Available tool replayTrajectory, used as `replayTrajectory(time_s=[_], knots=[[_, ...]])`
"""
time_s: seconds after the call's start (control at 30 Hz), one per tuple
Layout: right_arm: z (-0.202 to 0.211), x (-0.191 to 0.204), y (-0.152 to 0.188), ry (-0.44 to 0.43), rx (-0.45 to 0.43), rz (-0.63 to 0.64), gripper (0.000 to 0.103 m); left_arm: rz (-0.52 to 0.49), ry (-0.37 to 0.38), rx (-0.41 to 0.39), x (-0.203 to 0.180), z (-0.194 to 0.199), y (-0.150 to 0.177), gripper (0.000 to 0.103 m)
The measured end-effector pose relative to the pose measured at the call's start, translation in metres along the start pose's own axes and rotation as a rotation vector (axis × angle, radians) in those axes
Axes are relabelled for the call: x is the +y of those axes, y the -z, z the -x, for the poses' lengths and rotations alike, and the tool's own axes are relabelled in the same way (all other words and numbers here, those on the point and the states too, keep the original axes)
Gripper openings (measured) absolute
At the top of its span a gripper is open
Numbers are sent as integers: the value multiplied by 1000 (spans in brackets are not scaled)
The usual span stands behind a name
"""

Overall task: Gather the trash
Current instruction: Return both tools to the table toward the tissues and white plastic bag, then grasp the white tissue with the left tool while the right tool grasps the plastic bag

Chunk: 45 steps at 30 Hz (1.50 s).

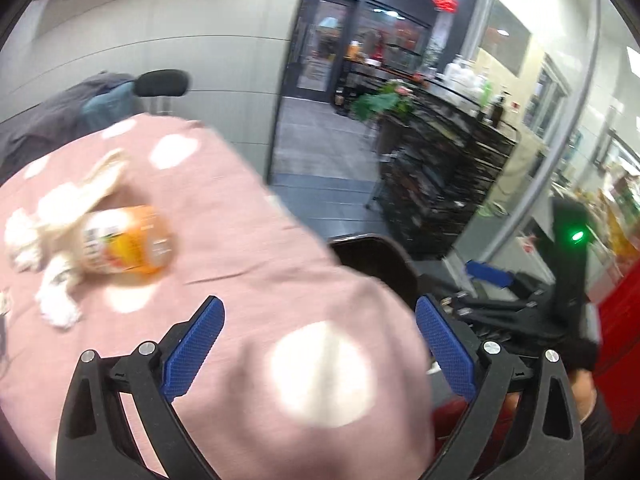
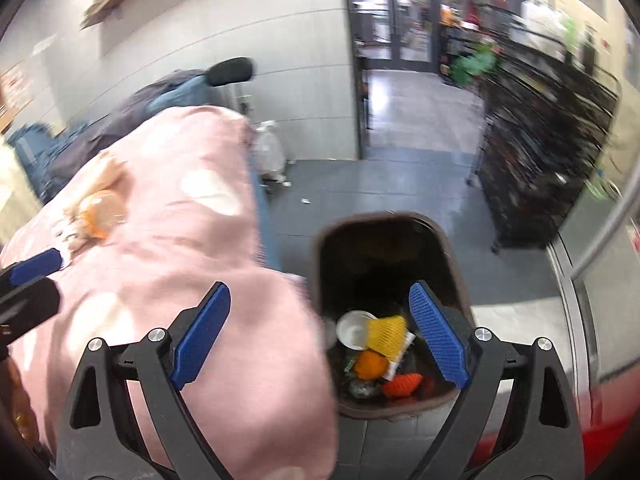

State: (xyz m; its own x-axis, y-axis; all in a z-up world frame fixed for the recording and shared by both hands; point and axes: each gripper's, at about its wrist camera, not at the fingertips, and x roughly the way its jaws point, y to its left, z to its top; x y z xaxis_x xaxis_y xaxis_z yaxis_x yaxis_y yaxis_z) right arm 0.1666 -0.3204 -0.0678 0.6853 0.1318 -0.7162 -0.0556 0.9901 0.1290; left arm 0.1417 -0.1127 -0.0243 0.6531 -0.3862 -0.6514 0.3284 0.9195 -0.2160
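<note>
right wrist view has the right gripper (image 2: 320, 336) wide open and empty over the bin (image 2: 320, 248) - dropping spot - while the left gripper (image 1: 320, 344), also empty, faces the orange bottle (image 1: 132, 240) on the pink cloth (image 1: 248, 216).

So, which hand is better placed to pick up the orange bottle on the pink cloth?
Left: its open gripper faces the orange bottle, while the right gripper hangs by the trash bin.

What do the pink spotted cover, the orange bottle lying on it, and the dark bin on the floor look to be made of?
Pink spotted cover: soft woven fabric, matte; it creases and drapes over the edge.
Orange bottle: probably clear plastic with a printed label, slightly glossy; motion blur leaves it uncertain.
Dark bin: likely moulded plastic, smooth with a rounded rim and a dull sheen.
</note>
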Motion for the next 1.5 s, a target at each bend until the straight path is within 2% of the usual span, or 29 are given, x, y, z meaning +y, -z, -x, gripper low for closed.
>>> replayTrajectory(time_s=[0.17, 0.3, 0.5, 0.63, 0.83, 1.1, 1.3, 1.4, 1.43, 1.47, 1.5], knots=[[2, 40, -20, -99, 6, 73, 90, 92, -78, -14, 44, 19, 7, 95], [1, 80, -36, -134, -12, 166, 90, 160, -148, -19, 81, 30, 11, 95], [-4, 141, -53, -199, -13, 271, 90, 218, -232, -18, 128, 51, 13, 95], [-13, 182, -69, -278, 7, 307, 90, 272, -281, -42, 165, 70, 14, 95], [-34, 240, -97, -349, 44, 366, 90, 341, -325, -63, 206, 76, 7, 95], [-101, 280, -125, -366, 157, 310, 84, 415, -318, -40, 251, 52, -11, 95], [-150, 283, -136, -375, 268, 212, 69, 433, -322, -4, 277, 25, -26, 94], [-165, 282, -137, -421, 324, 151, 51, 457, -332, 0, 288, 14, -31, 93], [-168, 283, -137, -432, 334, 142, 41, 470, -326, -2, 291, 12, -33, 92], [-170, 284, -136, -444, 345, 129, 34, 479, -321, -3, 293, 9, -35, 86], [-171, 284, -136, -452, 350, 117, 30, 485, -315, 0, 294, 7, -36, 74]])
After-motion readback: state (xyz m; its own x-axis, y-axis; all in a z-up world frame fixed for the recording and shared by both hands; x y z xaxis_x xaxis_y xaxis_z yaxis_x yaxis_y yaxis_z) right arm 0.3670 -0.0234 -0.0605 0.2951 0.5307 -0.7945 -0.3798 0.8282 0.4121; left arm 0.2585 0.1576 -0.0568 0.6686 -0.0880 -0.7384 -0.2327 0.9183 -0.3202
